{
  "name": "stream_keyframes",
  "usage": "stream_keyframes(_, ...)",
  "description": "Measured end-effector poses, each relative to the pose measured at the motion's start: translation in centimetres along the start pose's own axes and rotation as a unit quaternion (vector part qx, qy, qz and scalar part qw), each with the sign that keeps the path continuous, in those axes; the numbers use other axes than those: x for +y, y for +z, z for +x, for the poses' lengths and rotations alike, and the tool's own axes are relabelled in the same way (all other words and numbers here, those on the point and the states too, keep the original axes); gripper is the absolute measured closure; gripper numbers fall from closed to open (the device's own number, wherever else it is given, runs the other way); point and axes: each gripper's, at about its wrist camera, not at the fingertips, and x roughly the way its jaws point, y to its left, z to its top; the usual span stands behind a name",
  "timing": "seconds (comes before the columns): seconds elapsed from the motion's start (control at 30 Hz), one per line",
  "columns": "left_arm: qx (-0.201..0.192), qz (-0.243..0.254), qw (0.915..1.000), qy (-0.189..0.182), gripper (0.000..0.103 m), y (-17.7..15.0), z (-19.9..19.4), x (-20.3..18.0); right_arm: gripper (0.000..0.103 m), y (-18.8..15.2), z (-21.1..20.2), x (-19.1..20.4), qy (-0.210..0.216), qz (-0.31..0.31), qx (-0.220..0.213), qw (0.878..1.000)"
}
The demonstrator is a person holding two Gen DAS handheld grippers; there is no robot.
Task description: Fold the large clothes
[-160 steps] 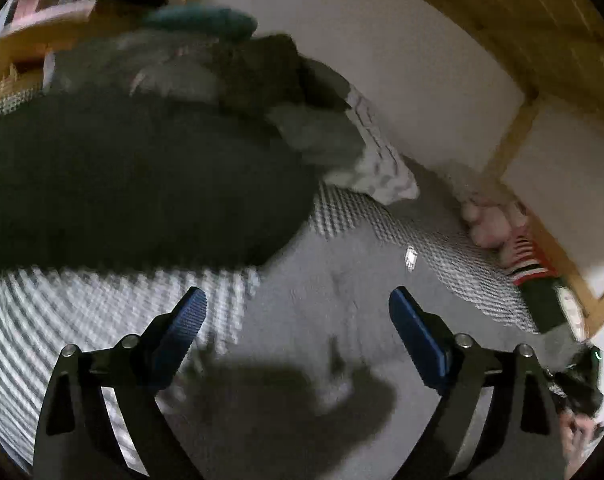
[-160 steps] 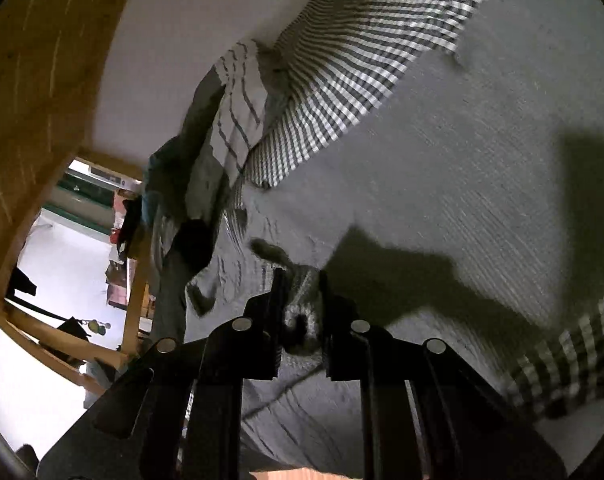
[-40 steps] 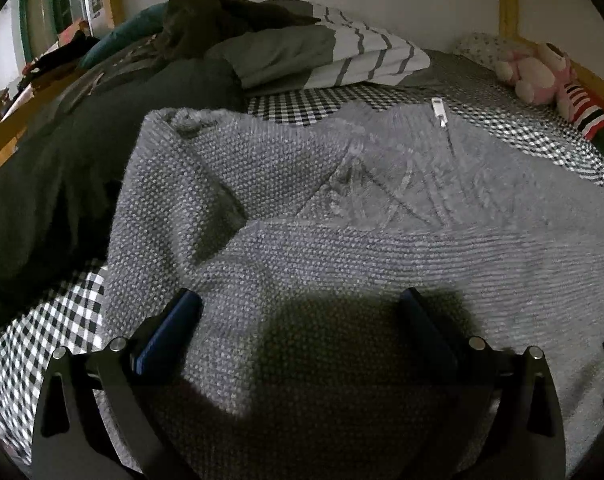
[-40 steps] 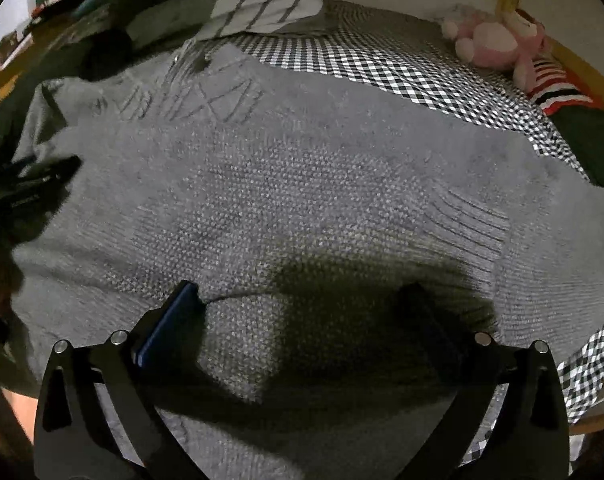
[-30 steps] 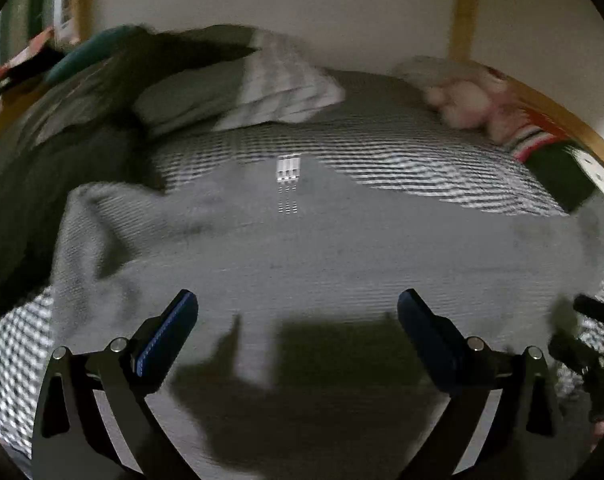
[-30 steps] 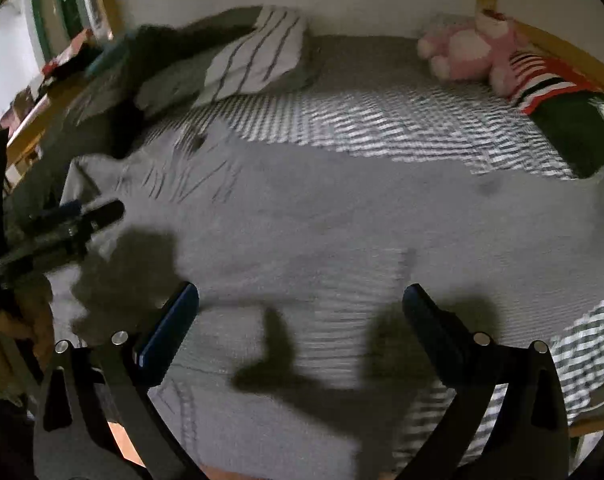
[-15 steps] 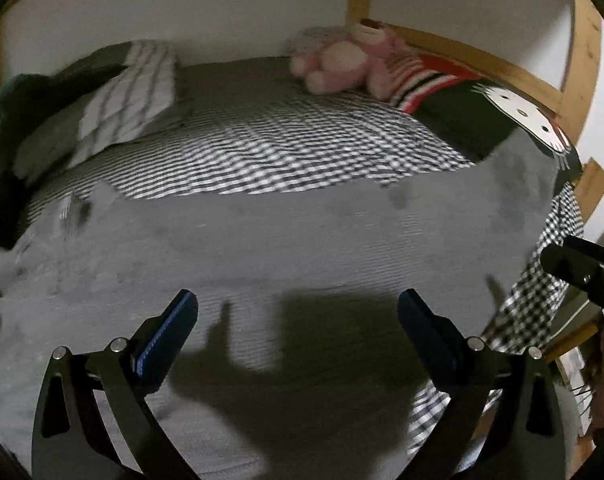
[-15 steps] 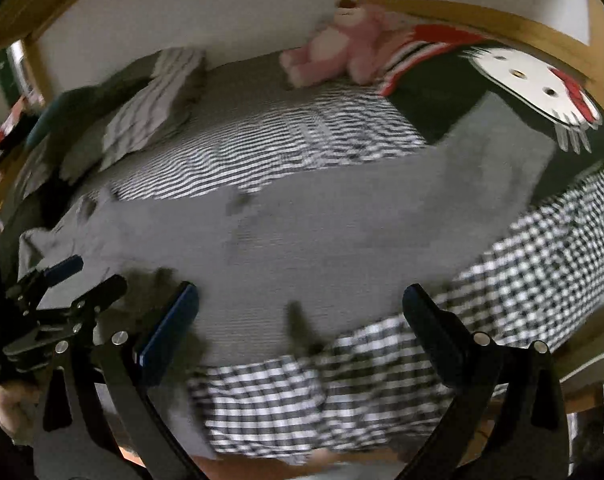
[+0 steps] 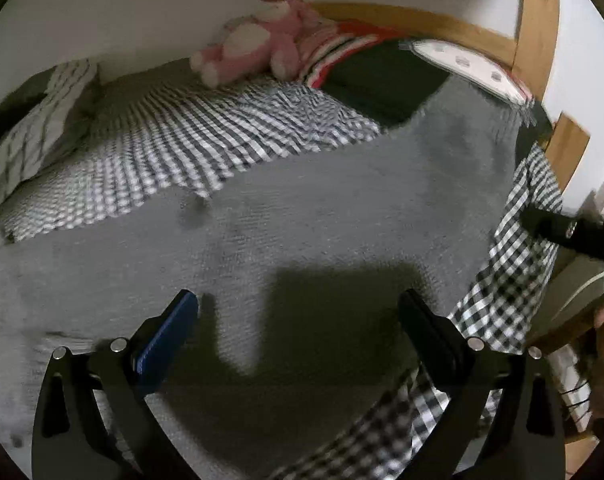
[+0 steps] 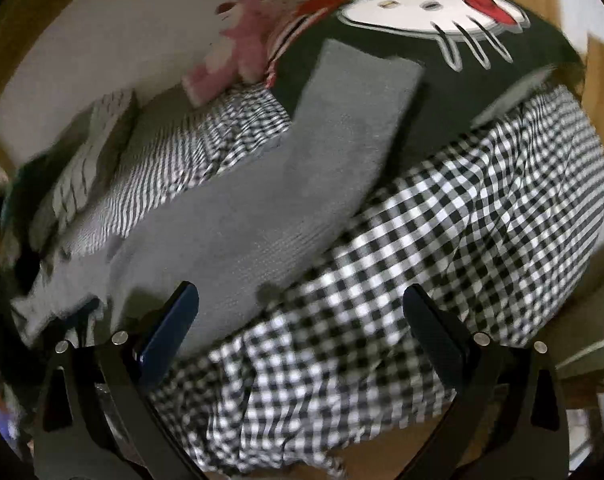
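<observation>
Grey sweater (image 9: 322, 216) spread flat on the checked bed (image 10: 442, 240); left claw (image 9: 298, 312) and right claw (image 10: 298, 304) both released, empty. For a clean fold, grasp the outstretched sleeve (image 10: 354, 112) near its cuff.

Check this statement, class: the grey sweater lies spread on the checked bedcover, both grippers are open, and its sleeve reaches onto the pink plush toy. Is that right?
Not quite. In the right wrist view the grey sweater's sleeve reaches onto the dark cartoon-cat cushion, not the pink plush toy. The rest holds: checked bedcover, left gripper and right gripper open.
</observation>
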Motion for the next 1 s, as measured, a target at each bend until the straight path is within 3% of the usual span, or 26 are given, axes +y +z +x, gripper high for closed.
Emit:
stream_keyframes(0.03,0.018,0.0,0.9998,0.008,0.005,-0.2,1.1,-0.3,0.003,0.4,0.6,-0.7,0.005,0.012,-0.001,1.0)
stream_keyframes(0.1,-0.002,0.009,0.9996,0.027,0.005,-0.8,1.6,-0.8,0.003,1.0,1.7,-1.6,0.022,0.029,0.003,0.999)
stream_keyframes(0.17,-0.005,0.011,0.9995,0.028,0.005,-1.0,1.6,-0.8,0.005,1.5,3.5,-1.8,0.038,0.045,0.015,0.998)
stream_keyframes(0.23,-0.001,0.015,0.9996,0.023,0.005,-0.9,1.6,-0.7,0.015,1.8,5.2,-1.8,0.047,0.058,0.03,0.997)
stream_keyframes(0.3,0.005,0.02,0.9996,0.018,0.005,-0.9,1.6,-0.6,0.017,1.9,6.2,-1.5,0.029,0.066,0.032,0.997)
stream_keyframes(0.37,0.01,0.024,0.9996,0.013,0.005,-0.7,1.6,-0.6,0.029,1.9,6.3,-1.3,0.014,0.075,0.025,0.997)
stream_keyframes(0.43,0.016,0.026,0.9995,0.007,0.005,-0.7,1.5,-0.4,0.058,1.8,5.2,-0.5,-0.01,0.056,0.0,0.998)
stream_keyframes(0.47,0.018,0.027,0.9994,0.006,0.005,-0.4,1.5,-0.4,0.066,1.7,4.8,-0.4,-0.007,0.047,-0.007,0.999)
stream_keyframes(0.6,0.03,0.03,0.9991,0.002,0.005,-0.1,1.4,-0.4,0.087,2.2,4.4,0.6,0.023,0.034,-0.014,0.999)
stream_keyframes(0.67,0.034,0.017,0.9992,-0.011,0.005,0.4,1.0,0.2,0.092,2.5,4.7,1.0,0.028,0.031,-0.015,0.999)
stream_keyframes(0.77,0.028,-0.041,0.9981,-0.037,0.005,1.8,-1.2,2.7,0.093,2.1,3.7,4.1,0.031,-0.032,-0.049,0.998)
stream_keyframes(0.87,0.016,-0.084,0.9937,-0.073,0.005,4.2,-3.5,5.2,0.093,0.4,3.4,8.1,-0.02,-0.139,-0.065,0.988)
stream_keyframes(0.93,-0.003,-0.087,0.9913,-0.098,0.005,6.5,-5.4,5.9,0.093,-1.6,3.6,11.4,-0.058,-0.22,-0.077,0.971)
stream_keyframes(1.0,-0.014,-0.05,0.992,-0.115,0.005,9.2,-7.2,5.1,0.093,-3.8,4.0,14.0,-0.096,-0.284,-0.089,0.95)
